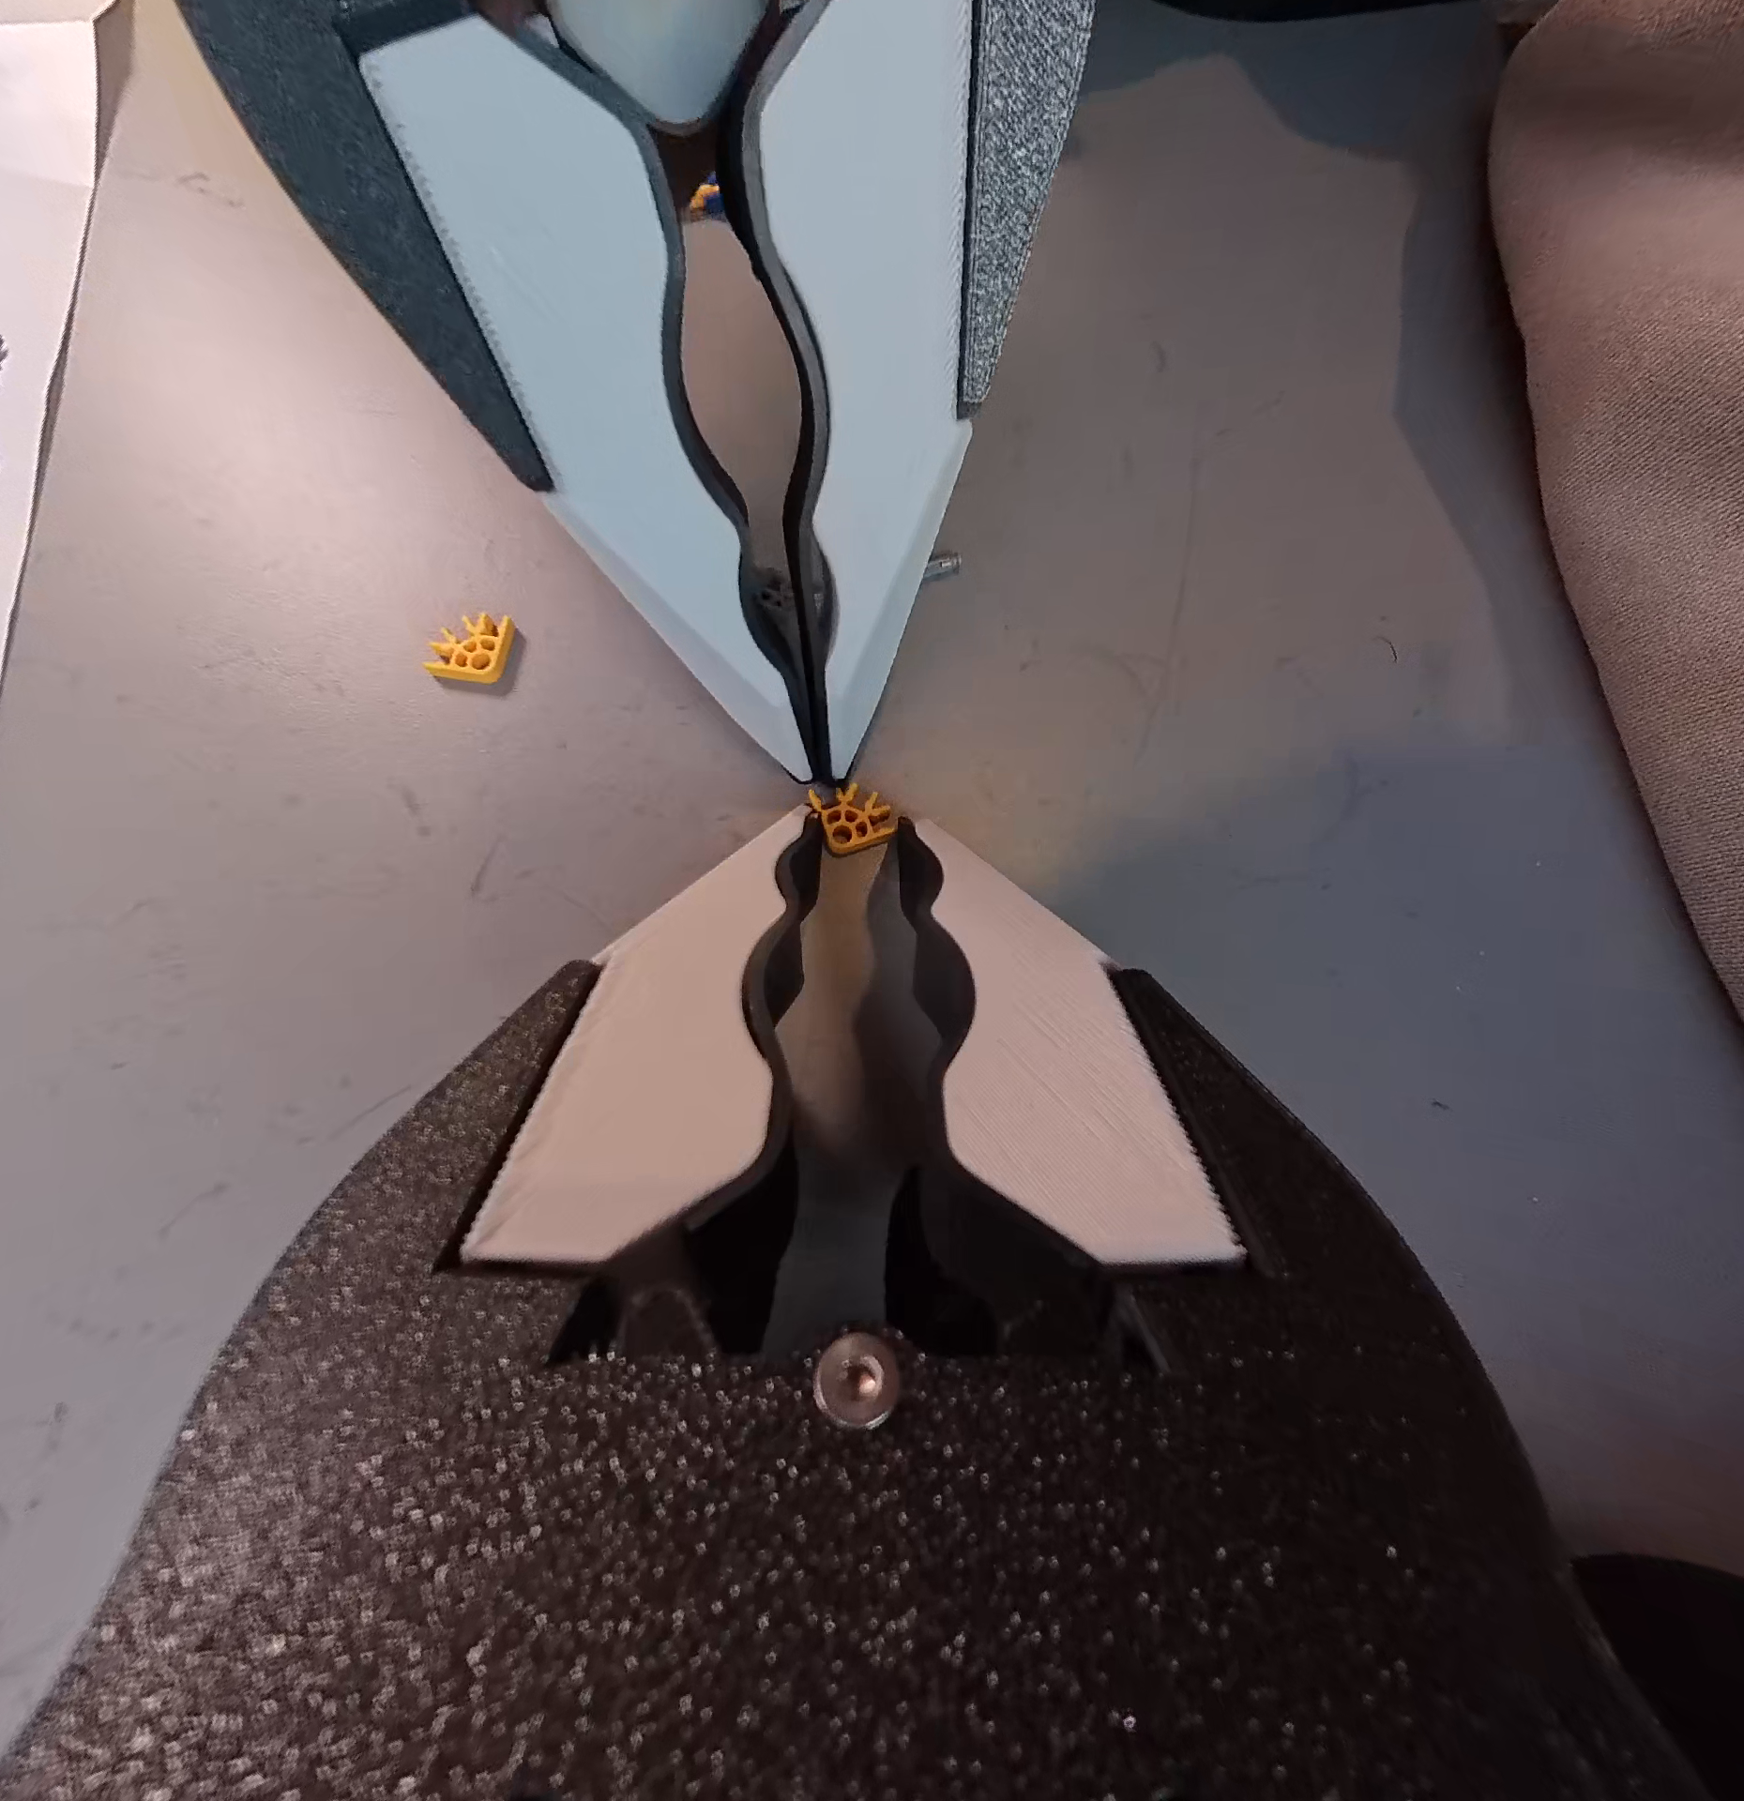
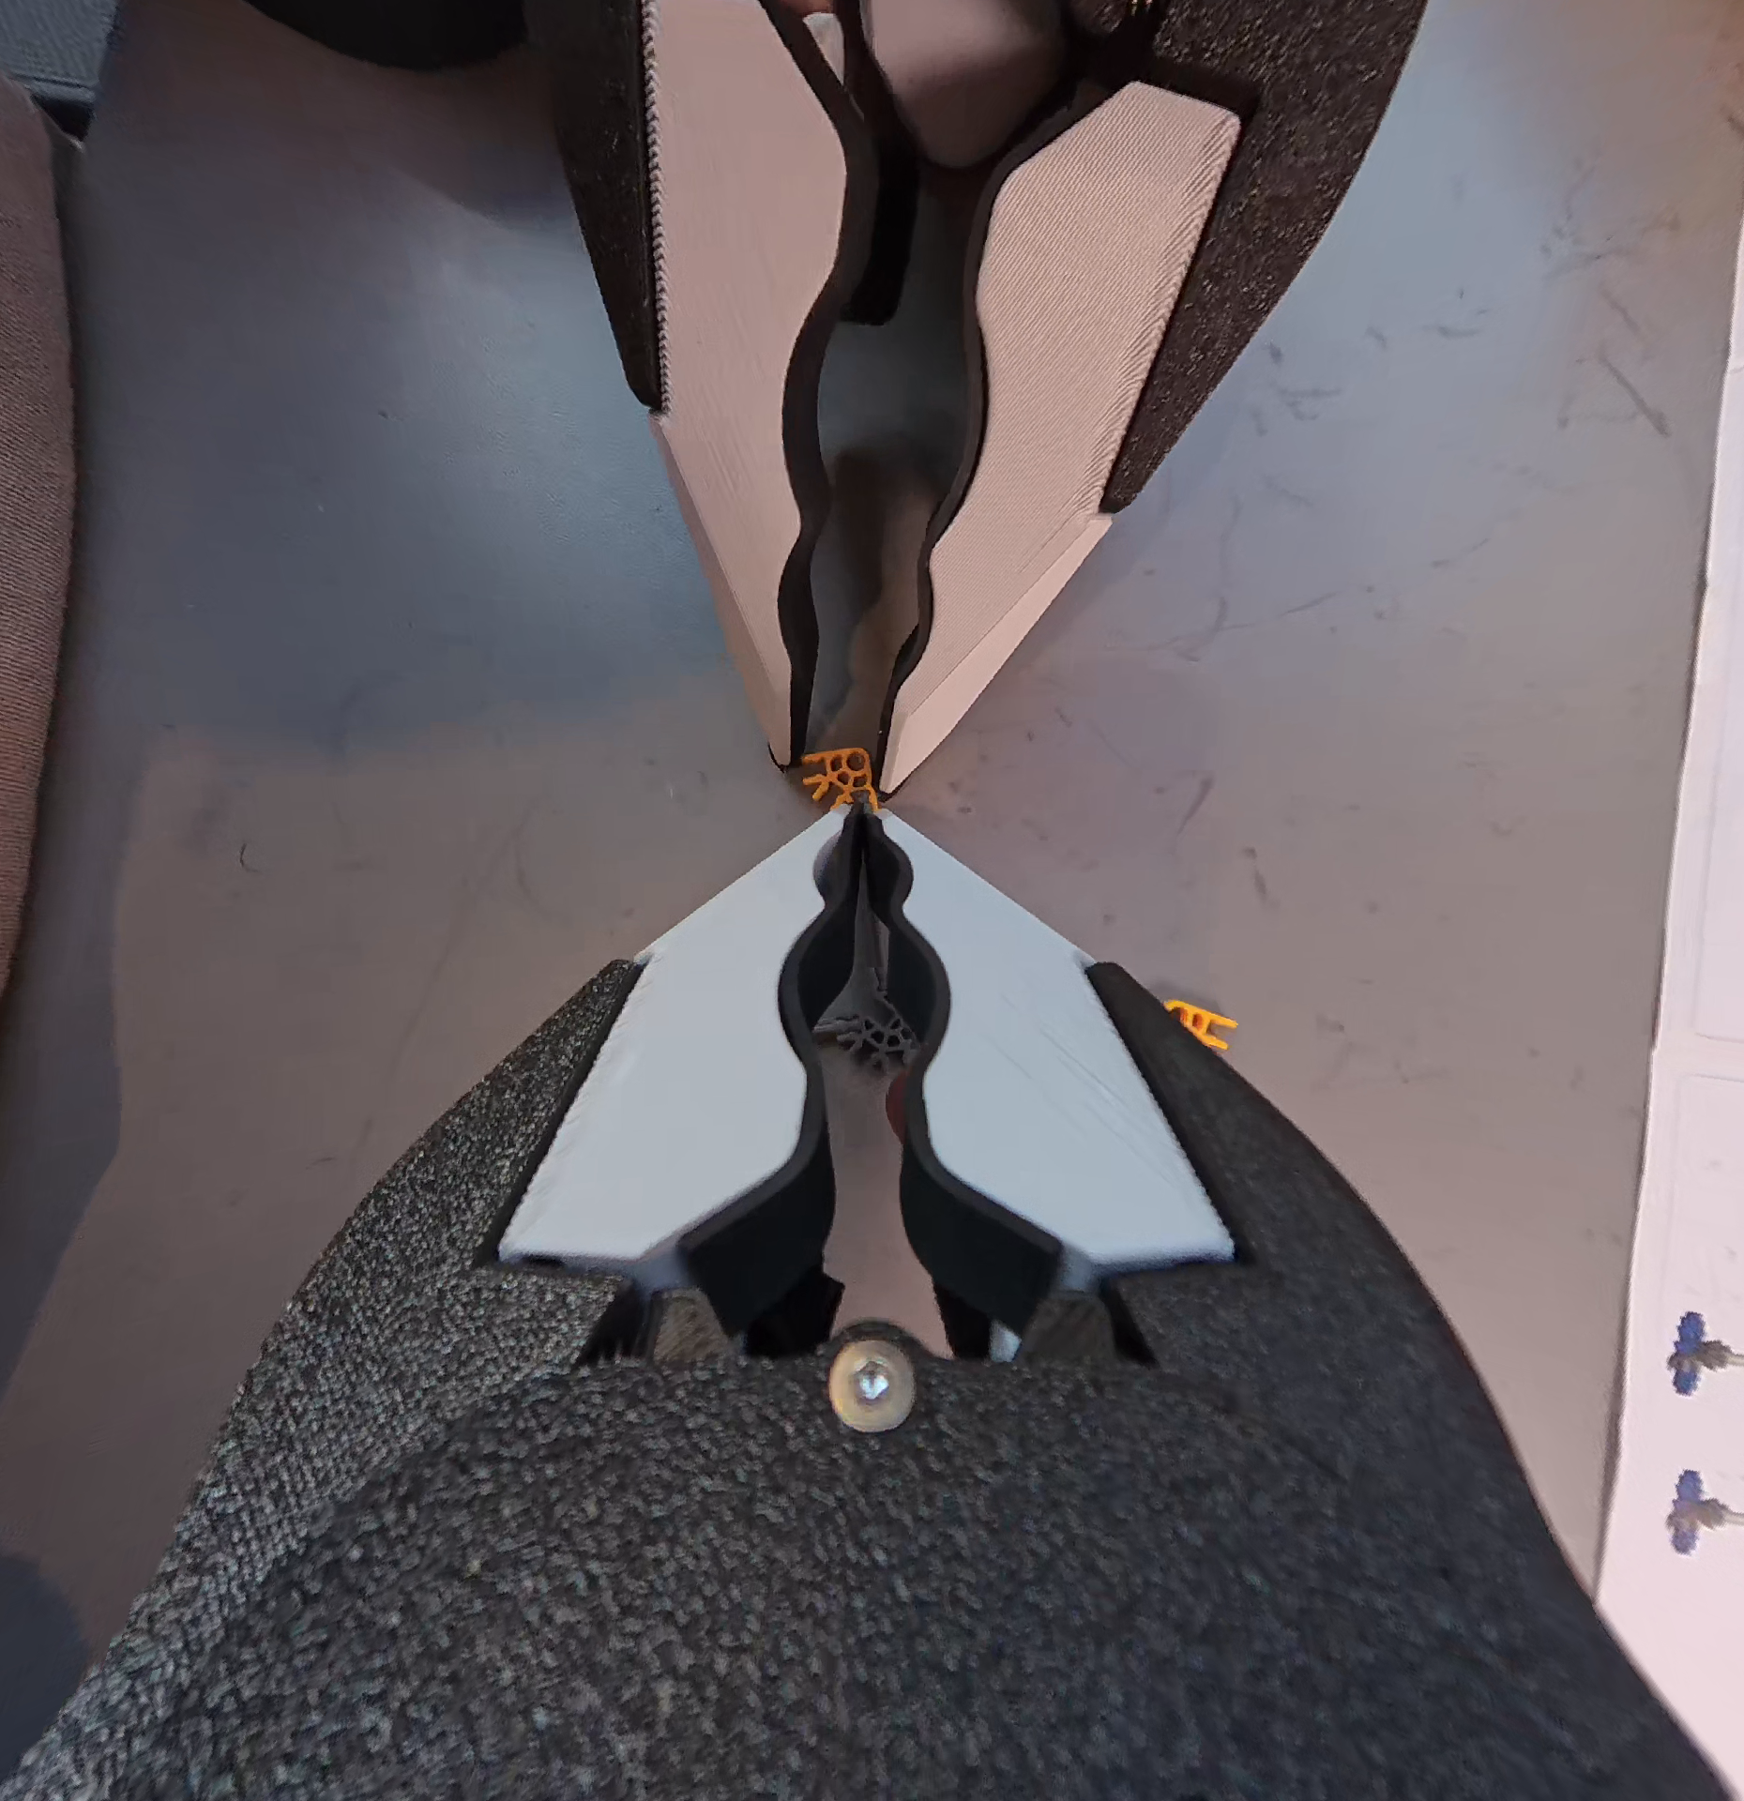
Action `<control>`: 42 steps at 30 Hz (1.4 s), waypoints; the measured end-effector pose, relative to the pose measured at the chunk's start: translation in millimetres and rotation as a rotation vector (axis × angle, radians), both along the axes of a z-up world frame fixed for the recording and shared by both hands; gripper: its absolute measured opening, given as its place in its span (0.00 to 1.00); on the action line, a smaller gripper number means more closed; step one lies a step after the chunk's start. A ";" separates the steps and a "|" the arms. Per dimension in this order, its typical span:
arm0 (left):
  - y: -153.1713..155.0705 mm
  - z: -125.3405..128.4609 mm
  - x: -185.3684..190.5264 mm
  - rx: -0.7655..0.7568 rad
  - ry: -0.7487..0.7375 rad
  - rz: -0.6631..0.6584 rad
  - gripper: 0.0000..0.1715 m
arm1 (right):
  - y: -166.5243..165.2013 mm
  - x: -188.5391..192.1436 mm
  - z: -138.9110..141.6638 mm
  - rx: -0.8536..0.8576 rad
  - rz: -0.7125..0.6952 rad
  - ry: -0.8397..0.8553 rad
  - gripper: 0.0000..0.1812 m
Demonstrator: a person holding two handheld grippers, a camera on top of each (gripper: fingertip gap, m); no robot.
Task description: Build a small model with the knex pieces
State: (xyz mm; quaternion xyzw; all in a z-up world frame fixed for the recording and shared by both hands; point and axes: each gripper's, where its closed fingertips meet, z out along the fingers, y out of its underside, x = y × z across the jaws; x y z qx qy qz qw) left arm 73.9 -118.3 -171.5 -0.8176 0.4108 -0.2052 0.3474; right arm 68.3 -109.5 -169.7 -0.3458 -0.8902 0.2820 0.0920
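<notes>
My right gripper (image 2: 863, 809) pinches a grey piece (image 2: 872, 1033), mostly buried between the pads; shape unreadable. A second yellow connector (image 2: 1201, 1023) is half hidden behind my right finger housing. White sheet (image 2: 1716, 877) at the table's right edge is cut off by the frame, its small blue printed figures (image 2: 1701, 1355) blurred. Tiny grey pin (image 1: 949, 563) beside the right gripper's finger, too small to identify.
</notes>
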 end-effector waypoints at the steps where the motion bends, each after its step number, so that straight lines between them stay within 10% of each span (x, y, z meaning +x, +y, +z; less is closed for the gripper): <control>1: 0.0 0.1 0.0 0.000 0.000 0.000 0.09 | 0.0 0.0 -0.4 0.003 -0.004 -0.018 0.00; 14: -2.0 -0.1 1.1 -0.002 0.000 0.000 0.11 | -3.7 -1.7 -1.4 0.157 0.084 -0.022 0.00; 25: -2.6 0.0 -1.7 0.005 0.016 0.019 0.10 | 82.5 -1.6 18.8 0.089 -0.277 0.078 0.08; 42: 16.6 28.7 -17.2 0.120 -0.111 0.196 0.13 | 56.1 -14.1 16.8 -0.136 -0.259 0.022 0.07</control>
